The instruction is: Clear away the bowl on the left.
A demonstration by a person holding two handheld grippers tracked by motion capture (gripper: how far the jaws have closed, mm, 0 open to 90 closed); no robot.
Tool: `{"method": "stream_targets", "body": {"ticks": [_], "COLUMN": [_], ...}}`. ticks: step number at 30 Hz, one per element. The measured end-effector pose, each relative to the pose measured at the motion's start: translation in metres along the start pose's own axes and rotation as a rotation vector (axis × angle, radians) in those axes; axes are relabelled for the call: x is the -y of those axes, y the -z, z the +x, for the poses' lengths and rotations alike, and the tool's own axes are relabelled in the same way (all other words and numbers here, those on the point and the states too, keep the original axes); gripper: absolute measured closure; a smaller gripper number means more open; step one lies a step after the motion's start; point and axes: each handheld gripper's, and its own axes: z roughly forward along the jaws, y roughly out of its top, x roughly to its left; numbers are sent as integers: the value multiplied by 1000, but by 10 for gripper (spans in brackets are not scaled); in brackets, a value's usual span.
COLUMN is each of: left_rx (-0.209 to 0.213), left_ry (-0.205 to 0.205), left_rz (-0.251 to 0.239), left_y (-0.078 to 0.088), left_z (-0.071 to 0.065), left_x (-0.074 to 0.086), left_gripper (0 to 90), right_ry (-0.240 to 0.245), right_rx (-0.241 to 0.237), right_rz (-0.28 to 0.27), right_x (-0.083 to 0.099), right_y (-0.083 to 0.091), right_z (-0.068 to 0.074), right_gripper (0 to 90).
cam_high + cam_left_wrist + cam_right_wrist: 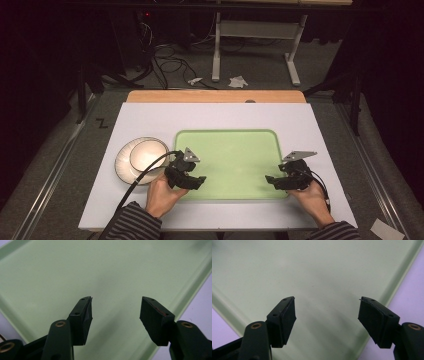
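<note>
A pale green tray [235,150] lies in the middle of the white table top. My left gripper [200,178] hangs over the tray's front left corner, held in a hand, pointing right. Its jaws stand open over bare tray [112,272], nothing between them [116,311]. My right gripper [269,178] sits at the tray's front right corner, pointing left. It too is open [327,312] above the bare green tray [317,270]. A white bowl [149,154] rests on a white plate [121,162] just left of the tray, beside the left gripper.
The white top [150,117] covers a wooden table whose back edge [215,96] shows. Beyond it are dark floor, cables [165,62] and a white desk frame [255,35]. The left gripper's cable [145,170] runs across the bowl.
</note>
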Motion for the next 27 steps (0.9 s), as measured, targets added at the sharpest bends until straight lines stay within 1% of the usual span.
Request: {"method": "stream_targets", "body": {"ticks": [3, 8, 12, 14, 15, 19, 20, 21, 23, 25, 27], "left_rx": [-4, 3, 0, 5, 5, 4, -4, -6, -6, -9, -10], "left_ry": [4, 1, -2, 0, 0, 10, 6, 5, 5, 6, 7], "left_rz": [3, 4, 6, 3, 3, 7, 6, 2, -1, -3, -5], "left_y": [-1, 0, 0, 0, 0, -1, -1, 0, 1, 1, 1], "left_z": [0, -1, -1, 0, 0, 0, -1, -2, -2, -2, -1], "left_x": [0, 1, 1, 1, 0, 0, 0, 1, 1, 0, -1], "left_gripper": [432, 430, 440, 440, 440, 445, 446, 446, 445, 443, 437], "right_ry": [-7, 13, 4, -2, -12, -15, -14, -24, -16, -22, -28], "right_rx": [4, -2, 1, 5, 3, 3, 1, -4, -16, -30, -36], "right_rz": [2, 3, -5, -4, -1, 6, 8, 11, 4, -5, 1], "right_x": [1, 0, -1, -1, -1, -1, -1, -1, -1, -1, -2], "right_y": [0, -1, 0, -1, -1, -2, -2, -2, -1, 0, 0], "right_z": [0, 4, 5, 5, 4, 3, 3, 4, 5, 6, 5], "right_gripper": [314, 296, 285, 284, 284, 283, 285, 294, 307, 308, 306]}}
